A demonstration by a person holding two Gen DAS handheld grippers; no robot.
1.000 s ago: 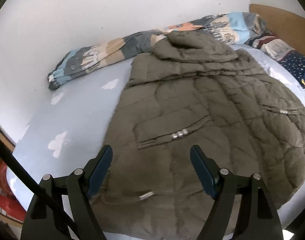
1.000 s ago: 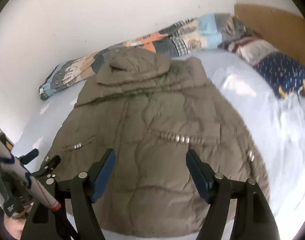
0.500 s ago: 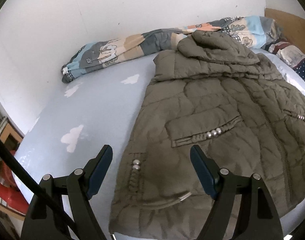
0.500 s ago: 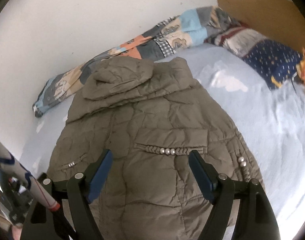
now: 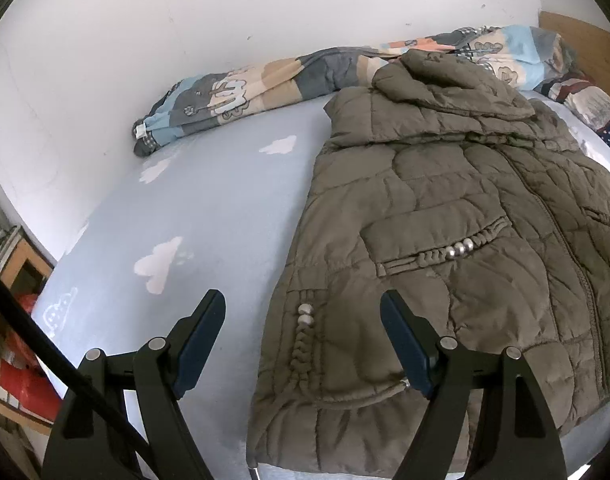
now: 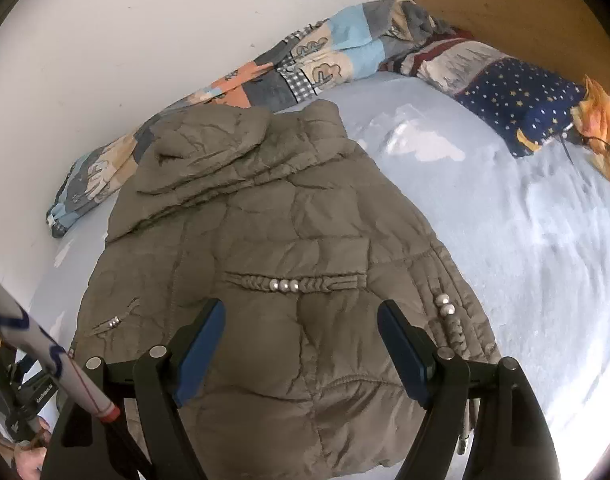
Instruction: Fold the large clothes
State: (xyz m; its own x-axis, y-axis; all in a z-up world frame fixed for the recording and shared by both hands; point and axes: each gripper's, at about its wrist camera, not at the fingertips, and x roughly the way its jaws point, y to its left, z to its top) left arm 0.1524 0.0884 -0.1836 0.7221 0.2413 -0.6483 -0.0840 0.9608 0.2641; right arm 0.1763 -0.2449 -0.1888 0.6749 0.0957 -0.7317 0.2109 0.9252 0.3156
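Note:
An olive quilted puffer jacket (image 5: 457, 216) lies flat on the light blue bed sheet (image 5: 209, 208), hood toward the wall, sleeves tucked in. It also shows in the right wrist view (image 6: 265, 248). My left gripper (image 5: 303, 320) is open and empty, hovering above the jacket's lower left hem and side. My right gripper (image 6: 301, 326) is open and empty, above the jacket's lower right part, just below the pocket with three silver beads (image 6: 283, 285).
A rolled patchwork quilt (image 5: 265, 88) lies along the white wall behind the hood. Pillows (image 6: 517, 92) rest by the wooden headboard (image 6: 505, 12) at right. A wooden shelf with red items (image 5: 17, 344) stands left of the bed. A white pole (image 6: 45, 356) crosses the lower left.
My left gripper has shifted left toward the jacket's left edge. My right gripper has shifted right toward its right side. Both stay open; the jacket has not moved.

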